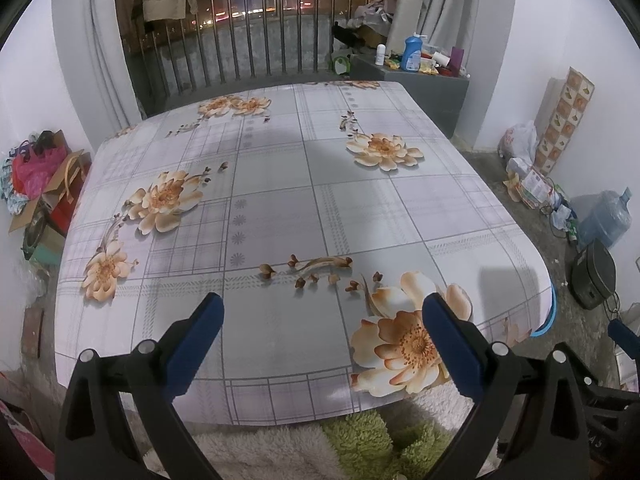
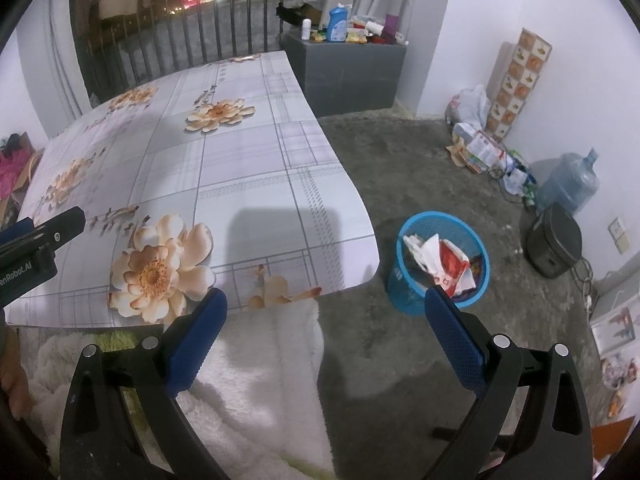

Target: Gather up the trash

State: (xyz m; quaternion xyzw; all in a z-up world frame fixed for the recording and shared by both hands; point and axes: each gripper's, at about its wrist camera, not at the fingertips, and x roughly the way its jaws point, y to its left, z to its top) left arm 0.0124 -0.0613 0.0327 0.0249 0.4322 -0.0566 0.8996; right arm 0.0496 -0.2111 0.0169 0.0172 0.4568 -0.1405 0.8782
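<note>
1. While both tools are hanging over the near edge of the table (image 1: 280, 184), the left hand-held gripper (image 1: 322, 314) is standing spread wide with nothing between its blue pads, and the right hand-held gripper (image 2: 325, 308) is likewise spread and gripping nothing.
2. Trash (image 2: 440, 258) is already sitting in the blue mesh bin (image 2: 404, 284) on the floor (image 2: 400, 152), just off the table's right corner: crumpled white paper and a red-and-white wrapper, piled up to about the rim.
3. Handling guess: that stuff is looking light, soft and crushable, probably a bit slick where it is plastic film; pinching a raised fold or crumpled edge is looking safer than a flat face.
4. Table is showing only its flowered cloth in both views; no loose scrap is showing on it.
5. More candidates are lying by the right wall: a white plastic bag (image 2: 472, 104) and printed paper packs (image 2: 482, 150) on the floor, well apart from the bin. Contents of the bag: not telling from here.
6. A blue water jug (image 2: 568, 182) and a dark case (image 2: 554, 242) are sitting near that wall, probably not trash.
7. Judging progress: bin is filling, table is looking done, floor pile possibly remaining.
8. A fluffy white blanket (image 2: 260, 360) is hanging below the near table edge, under both tools.
</note>
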